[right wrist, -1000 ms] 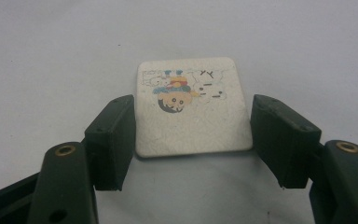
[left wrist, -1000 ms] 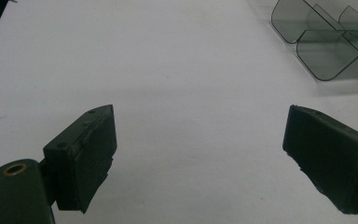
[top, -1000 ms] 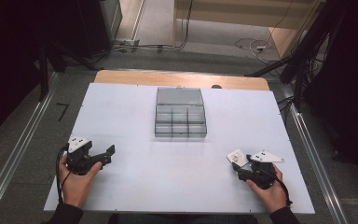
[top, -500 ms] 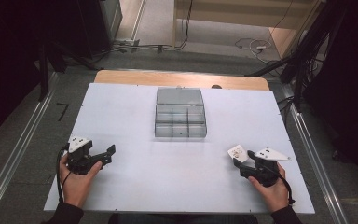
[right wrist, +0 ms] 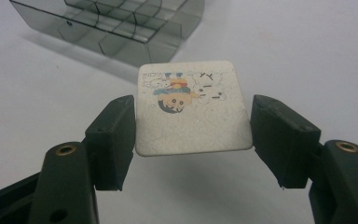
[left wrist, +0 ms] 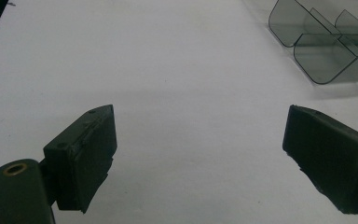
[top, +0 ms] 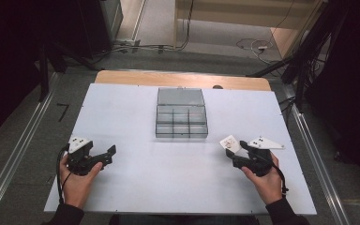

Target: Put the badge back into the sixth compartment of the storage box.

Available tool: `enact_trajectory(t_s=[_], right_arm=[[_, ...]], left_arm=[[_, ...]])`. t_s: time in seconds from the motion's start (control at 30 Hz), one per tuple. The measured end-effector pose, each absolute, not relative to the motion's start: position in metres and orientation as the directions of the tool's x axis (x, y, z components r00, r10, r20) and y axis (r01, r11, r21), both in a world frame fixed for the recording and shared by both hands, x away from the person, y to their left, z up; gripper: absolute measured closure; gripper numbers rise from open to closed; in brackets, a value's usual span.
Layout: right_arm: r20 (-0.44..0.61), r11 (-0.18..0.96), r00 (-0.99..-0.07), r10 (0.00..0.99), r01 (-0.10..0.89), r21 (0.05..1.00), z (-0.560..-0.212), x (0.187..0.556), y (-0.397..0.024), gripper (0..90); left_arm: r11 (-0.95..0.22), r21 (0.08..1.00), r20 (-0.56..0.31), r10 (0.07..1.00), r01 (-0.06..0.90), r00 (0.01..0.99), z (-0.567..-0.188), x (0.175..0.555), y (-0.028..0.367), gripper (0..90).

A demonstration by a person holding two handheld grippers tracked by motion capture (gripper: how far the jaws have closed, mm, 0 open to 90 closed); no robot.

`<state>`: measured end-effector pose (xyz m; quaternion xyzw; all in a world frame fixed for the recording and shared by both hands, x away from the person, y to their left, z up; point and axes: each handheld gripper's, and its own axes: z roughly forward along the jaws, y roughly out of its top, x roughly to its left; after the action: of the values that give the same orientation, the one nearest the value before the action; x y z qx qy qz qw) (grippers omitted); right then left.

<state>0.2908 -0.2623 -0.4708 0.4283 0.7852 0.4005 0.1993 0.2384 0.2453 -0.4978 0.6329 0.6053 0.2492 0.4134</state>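
**Card pinched by its edges and coming up off the table**

On my left, I am keeping the left gripper (top: 104,155) parked low over the white table (top: 122,112), its jaws standing wide apart with nothing between them. I am leaving it open and idle because this step, as I judge it, needs one hand alone; from there it is ready to help if the card has to be steadied. Ahead of it and off to its right lies the clear box (left wrist: 326,44) with its small compartments, well apart from the jaws.

That box (top: 182,114) is sitting in the middle of the table, between my two hands and farther out than both, its lid folded back so the compartments are open from above. I am reading it as the place the card is meant to go.

On my right, the right gripper (right wrist: 193,140) is clamping a small white card (right wrist: 193,112) with a cartoon print, one pad on each side edge, so the card is lying flat and sticking out ahead of the jaws. Holding it by the edges is keeping the face clear and the front edge free to slide into a compartment.

Against the frame a second ago, my right hand (top: 262,180) is sitting a little higher and the card (top: 230,142) is lifted clear of the table, nearer the box. My left hand (top: 75,180) is exactly where it was, and the box has not shifted.
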Motion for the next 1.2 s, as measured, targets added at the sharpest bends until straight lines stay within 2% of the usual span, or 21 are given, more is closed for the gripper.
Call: enact_trajectory(t_s=[0.43,0.97,1.2], right_arm=[[0.015,0.352,-0.606,0.795,0.482,0.802,-0.458,0.321,-0.214,31.3],[0.006,0.388,-0.622,0.783,0.496,0.777,-0.458,0.343,-0.186,31.3],[-0.029,0.424,-0.632,0.774,0.484,0.765,-0.455,0.355,-0.172,31.3]], left_arm=[[0.085,0.825,-0.195,0.971,0.559,0.141,-0.498,0.238,0.247,10.1],[0.083,0.824,-0.196,0.97,0.56,0.145,-0.498,0.239,0.247,10.1],[0.085,0.825,-0.199,0.969,0.558,0.146,-0.498,0.239,0.248,10.1]])
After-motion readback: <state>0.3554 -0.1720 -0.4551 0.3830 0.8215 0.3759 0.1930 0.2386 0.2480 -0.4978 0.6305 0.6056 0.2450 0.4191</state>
